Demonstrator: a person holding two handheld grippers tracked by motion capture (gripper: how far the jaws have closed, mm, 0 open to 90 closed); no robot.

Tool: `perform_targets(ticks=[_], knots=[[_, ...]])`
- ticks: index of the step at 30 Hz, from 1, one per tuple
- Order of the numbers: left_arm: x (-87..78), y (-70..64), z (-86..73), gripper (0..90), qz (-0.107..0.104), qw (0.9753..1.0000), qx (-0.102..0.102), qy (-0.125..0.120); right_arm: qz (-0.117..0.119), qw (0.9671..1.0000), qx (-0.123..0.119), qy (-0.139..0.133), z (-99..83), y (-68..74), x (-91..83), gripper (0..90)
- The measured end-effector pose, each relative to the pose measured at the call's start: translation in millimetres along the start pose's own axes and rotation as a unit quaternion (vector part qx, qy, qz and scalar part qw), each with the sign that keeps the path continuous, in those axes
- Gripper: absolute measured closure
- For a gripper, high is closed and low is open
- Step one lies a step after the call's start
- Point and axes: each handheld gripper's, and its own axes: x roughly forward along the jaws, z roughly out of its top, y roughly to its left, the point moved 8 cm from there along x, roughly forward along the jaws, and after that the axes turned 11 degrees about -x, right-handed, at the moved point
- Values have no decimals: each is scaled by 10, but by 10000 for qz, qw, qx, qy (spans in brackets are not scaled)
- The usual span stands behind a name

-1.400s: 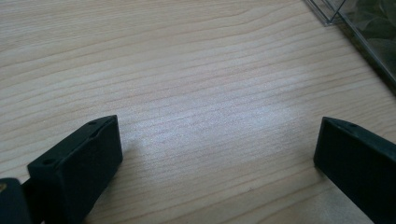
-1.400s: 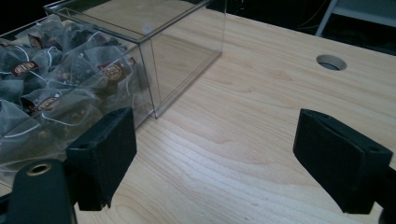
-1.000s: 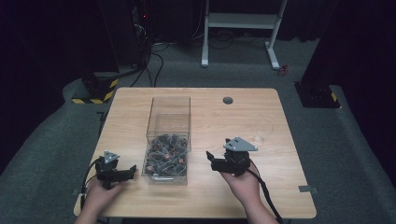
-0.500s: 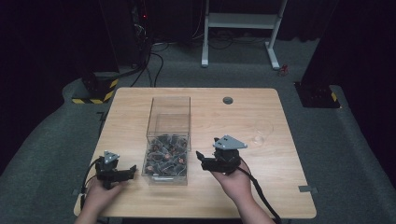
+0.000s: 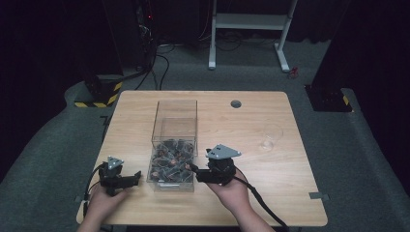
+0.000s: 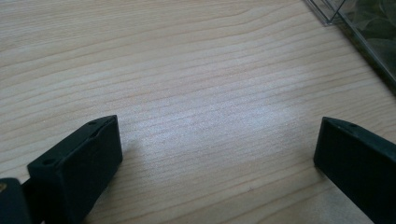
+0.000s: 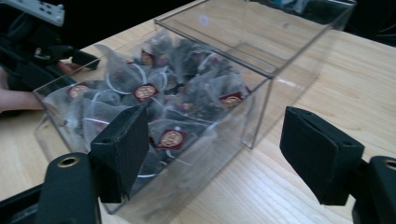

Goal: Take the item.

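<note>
Clear box [image 5: 174,145] sits centre frame on the wooden table [image 5: 290,179], its near half packed with tea bags [image 7: 170,138] — red tags, probably pyramid sachets. Right gripper [image 5: 191,168] at the box's lower right, jaws apart. Left gripper [image 5: 135,176] lower left, jaws wide — over bare wood.

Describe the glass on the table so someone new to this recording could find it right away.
Start at the wooden table in the high view and look past the clear box of tea bags toward the right edge. There stands a small clear drinking glass, alone on bare wood. Unlike the box, it is round and looks empty.
</note>
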Motion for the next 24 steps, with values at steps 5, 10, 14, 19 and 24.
perform_targets(ticks=[5,10,14,19,24], knots=[[1,0,1,13,1,10000,-2,-8,153,9999,-79,-6,38,120,32,275],[1,0,1,13,2,10000,0,-7,312,9994,-166,5,66,244,69,314],[1,0,1,13,0,10000,-3,-8,424,9989,-203,5,85,337,105,352],[1,0,1,13,-1,10000,-3,-8,634,9975,-318,8,107,456,151,446],[0,0,1,13,-1,10000,-1,-7,801,9960,-384,64,108,565,215,533]])
